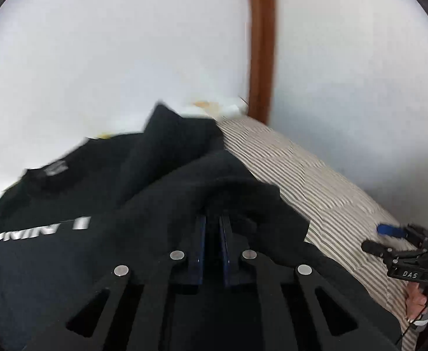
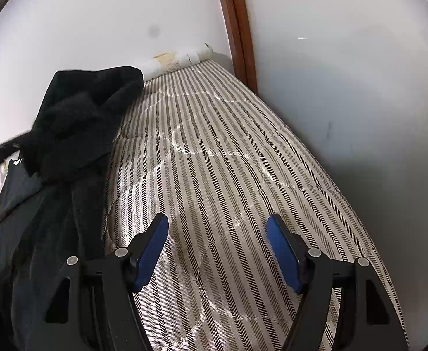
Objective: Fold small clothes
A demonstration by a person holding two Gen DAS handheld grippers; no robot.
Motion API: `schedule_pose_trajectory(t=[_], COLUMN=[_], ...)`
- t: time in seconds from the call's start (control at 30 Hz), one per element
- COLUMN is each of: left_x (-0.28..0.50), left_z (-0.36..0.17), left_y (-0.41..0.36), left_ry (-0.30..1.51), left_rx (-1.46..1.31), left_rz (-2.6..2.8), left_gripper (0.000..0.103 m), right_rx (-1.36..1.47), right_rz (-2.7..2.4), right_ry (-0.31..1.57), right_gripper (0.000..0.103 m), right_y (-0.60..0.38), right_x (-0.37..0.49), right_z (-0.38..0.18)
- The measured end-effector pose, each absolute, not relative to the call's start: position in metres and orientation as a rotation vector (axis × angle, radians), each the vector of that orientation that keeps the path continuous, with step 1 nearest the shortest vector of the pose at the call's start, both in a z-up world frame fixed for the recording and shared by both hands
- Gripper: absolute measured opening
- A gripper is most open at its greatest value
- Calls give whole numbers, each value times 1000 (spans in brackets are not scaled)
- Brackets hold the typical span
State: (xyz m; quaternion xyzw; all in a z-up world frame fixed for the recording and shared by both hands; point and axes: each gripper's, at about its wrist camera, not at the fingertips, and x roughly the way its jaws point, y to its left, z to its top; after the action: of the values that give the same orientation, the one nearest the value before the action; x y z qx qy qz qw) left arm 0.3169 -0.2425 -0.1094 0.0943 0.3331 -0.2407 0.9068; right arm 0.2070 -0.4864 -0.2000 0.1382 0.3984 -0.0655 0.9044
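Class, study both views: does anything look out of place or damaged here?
Yes. The wall just above the far end of the striped mattress carries a yellowish-brown stain with peeling paint. The bunched black garment simply awaits folding.

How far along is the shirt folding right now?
Early. Nothing looks folded yet: the black shirt is bunched and lifted, not flat. In hand: the left gripper is clamped on a fold of it. The right gripper is open over the striped mattress. Spreading and every fold remain.
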Motion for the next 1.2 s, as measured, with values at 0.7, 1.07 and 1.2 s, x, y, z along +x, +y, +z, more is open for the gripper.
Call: schedule_pose_trajectory(t=[0.7, 1.07, 1.2], left_x=[316, 308, 329], left_z=[-119, -143, -159], left_y=[-26, -143, -165], left_ry=[802, 767, 812], left_rx=[-60, 218, 247], left_rz=[-228, -435, -413], left_gripper=[56, 85, 87], right_rx=[88, 242, 275], right_rz=[-136, -111, -97], right_ry=[738, 748, 778], right_gripper=[69, 70, 70], right_y=[-424, -442, -447], right_x=[217, 213, 217], right_z=[-162, -182, -188])
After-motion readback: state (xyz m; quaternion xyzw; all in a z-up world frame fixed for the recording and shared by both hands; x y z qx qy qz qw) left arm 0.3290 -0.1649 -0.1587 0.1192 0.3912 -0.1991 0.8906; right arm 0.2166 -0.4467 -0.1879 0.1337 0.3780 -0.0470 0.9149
